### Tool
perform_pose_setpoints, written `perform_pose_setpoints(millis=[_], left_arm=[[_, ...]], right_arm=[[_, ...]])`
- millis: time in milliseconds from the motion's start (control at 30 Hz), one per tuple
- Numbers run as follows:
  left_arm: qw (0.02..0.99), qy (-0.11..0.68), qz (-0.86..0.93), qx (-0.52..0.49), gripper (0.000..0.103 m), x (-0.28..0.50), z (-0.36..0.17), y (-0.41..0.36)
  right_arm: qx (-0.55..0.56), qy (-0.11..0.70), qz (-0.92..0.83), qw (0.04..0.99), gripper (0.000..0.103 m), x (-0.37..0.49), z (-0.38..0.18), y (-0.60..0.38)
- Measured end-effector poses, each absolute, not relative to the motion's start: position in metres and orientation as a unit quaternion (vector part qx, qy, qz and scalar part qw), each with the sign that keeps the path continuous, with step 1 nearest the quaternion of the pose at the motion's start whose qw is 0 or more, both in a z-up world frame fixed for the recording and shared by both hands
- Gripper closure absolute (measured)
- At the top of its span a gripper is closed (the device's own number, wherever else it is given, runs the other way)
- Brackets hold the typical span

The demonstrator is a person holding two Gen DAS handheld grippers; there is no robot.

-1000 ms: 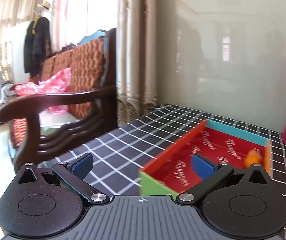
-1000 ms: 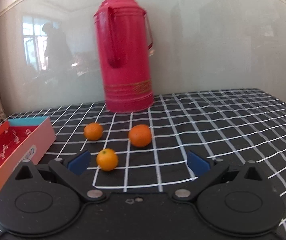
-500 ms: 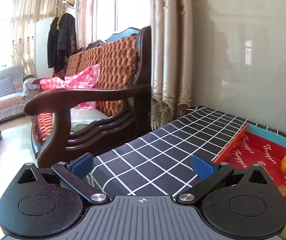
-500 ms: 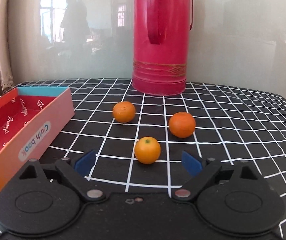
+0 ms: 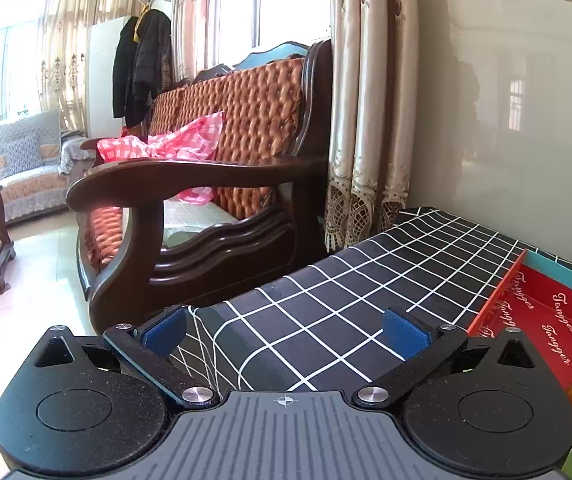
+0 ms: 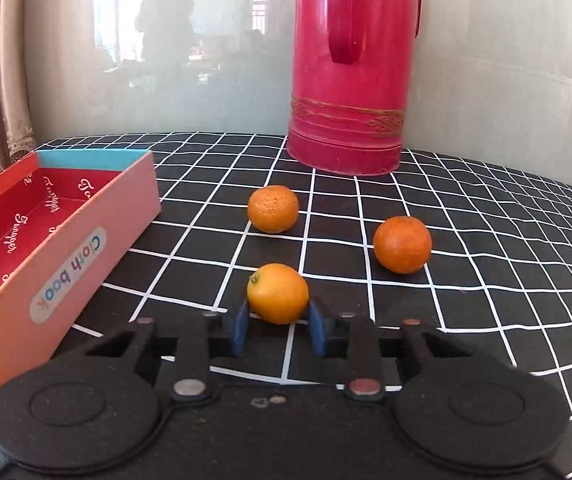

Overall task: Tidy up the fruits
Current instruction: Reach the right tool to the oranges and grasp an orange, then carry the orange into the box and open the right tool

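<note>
Right gripper has closed on the nearest orange

On the left, the left gripper (image 5: 283, 330) stays spread and empty over the table's (image 5: 326, 312) corner, and has swung away toward the sofa (image 5: 213, 152), so the box (image 5: 542, 320) has slid to the right edge of its view, some fruit already inside; to the right, the right gripper (image 6: 277, 326), wide a moment ago, has moved in and now pinches the nearest orange (image 6: 277, 293) between its blue pads (image 6: 240, 326); the orange seems to sit on the cloth yet; the box lies to its left; two more oranges (image 6: 272, 208) (image 6: 402, 244) wait before the red flask (image 6: 352, 68); likely next: lift and carry it into the box.
</note>
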State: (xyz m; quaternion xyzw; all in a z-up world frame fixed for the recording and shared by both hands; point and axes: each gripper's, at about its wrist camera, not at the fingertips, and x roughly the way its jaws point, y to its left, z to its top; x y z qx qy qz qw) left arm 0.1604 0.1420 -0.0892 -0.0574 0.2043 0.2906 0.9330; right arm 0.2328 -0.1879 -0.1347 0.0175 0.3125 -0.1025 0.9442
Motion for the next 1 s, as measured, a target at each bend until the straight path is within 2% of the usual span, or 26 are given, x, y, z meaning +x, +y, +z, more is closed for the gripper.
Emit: perform_pose_setpoints(millis=[600, 1000], left_arm=[[0.93, 0.209, 0.297, -0.055, 0.0, 0.161, -0.089, 0.141], [0.922, 0.213, 0.311, -0.088, 0.0, 0.156, -0.09, 0.161]], right_arm=[[-0.001, 0.247, -0.034, 0.968, 0.08, 0.201, -0.108, -0.166], [-0.059, 0.196, 0.084, 0.975, 0.079, 0.177, -0.081, -0.102]])
